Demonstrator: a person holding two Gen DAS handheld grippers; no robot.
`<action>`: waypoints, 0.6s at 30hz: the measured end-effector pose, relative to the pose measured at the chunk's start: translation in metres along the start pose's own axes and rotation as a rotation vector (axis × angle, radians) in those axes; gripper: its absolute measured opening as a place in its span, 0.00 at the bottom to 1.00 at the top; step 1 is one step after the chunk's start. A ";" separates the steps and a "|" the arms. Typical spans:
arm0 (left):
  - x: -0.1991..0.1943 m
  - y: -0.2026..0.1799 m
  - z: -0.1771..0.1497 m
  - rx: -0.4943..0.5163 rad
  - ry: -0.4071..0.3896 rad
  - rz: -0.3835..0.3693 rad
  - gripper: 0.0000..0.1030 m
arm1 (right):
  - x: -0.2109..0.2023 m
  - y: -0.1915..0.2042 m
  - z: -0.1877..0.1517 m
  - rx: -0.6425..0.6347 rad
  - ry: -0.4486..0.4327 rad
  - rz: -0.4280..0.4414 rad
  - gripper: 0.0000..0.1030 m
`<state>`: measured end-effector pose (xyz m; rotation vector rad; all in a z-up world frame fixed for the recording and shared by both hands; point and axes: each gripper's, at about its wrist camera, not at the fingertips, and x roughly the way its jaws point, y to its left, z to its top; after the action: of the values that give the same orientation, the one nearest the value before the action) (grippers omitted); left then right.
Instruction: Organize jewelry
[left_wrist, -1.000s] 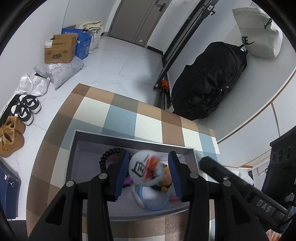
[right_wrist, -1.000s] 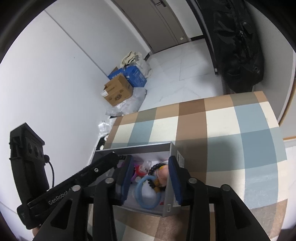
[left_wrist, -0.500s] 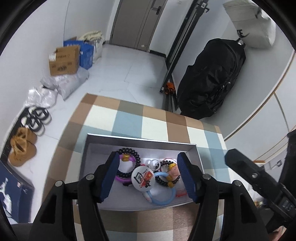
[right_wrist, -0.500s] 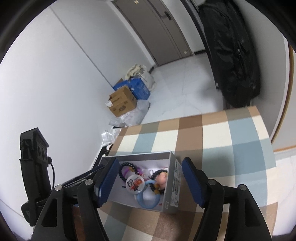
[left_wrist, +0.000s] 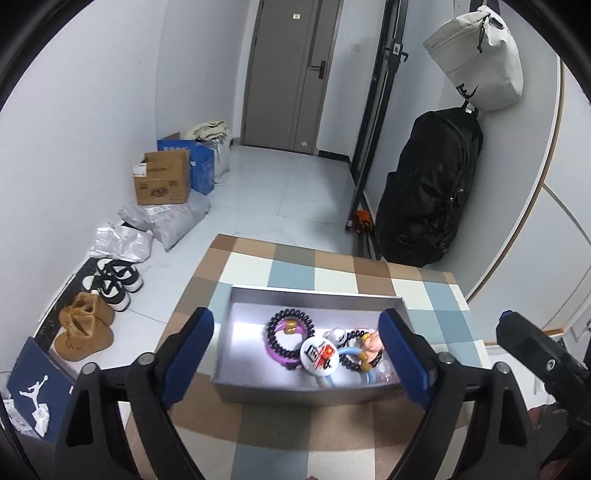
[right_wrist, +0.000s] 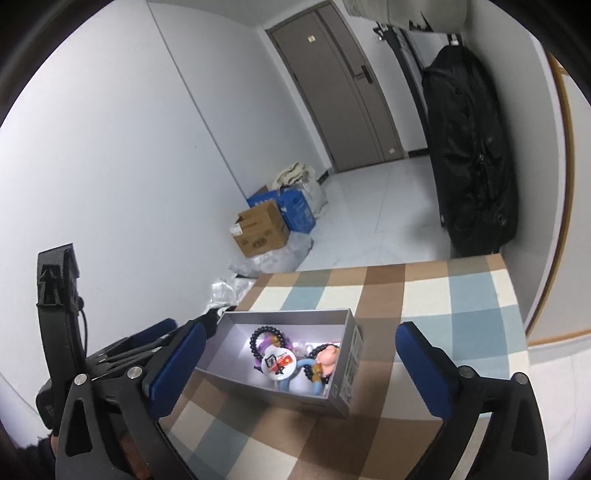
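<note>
left wrist view, grey box (left_wrist: 291, 394) of jewelry (left_wrist: 317, 352) between spread left gripper (left_wrist: 295, 360) fingers

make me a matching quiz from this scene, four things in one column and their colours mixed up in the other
Things:
1. bead bracelet
2. round badge
3. backpack
4. box

Colours:
A. grey
B. black, hanging by the wall
C. white with a red patch
D. dark beads

Pairs: 1-D, 2-C, 3-B, 4-A
</note>
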<state>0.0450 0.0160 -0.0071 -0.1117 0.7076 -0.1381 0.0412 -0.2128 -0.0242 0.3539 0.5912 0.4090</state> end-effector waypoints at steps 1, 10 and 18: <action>-0.003 0.000 -0.002 -0.001 -0.004 -0.002 0.87 | -0.003 0.000 -0.002 0.002 -0.005 0.001 1.00; -0.017 -0.006 -0.015 0.043 -0.066 0.019 0.87 | -0.023 0.002 -0.016 -0.044 -0.053 -0.011 1.00; -0.024 -0.007 -0.026 0.049 -0.096 0.058 0.87 | -0.029 0.009 -0.027 -0.117 -0.066 -0.043 1.00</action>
<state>0.0098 0.0112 -0.0101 -0.0504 0.6105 -0.0934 0.0011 -0.2131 -0.0280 0.2409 0.5077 0.3872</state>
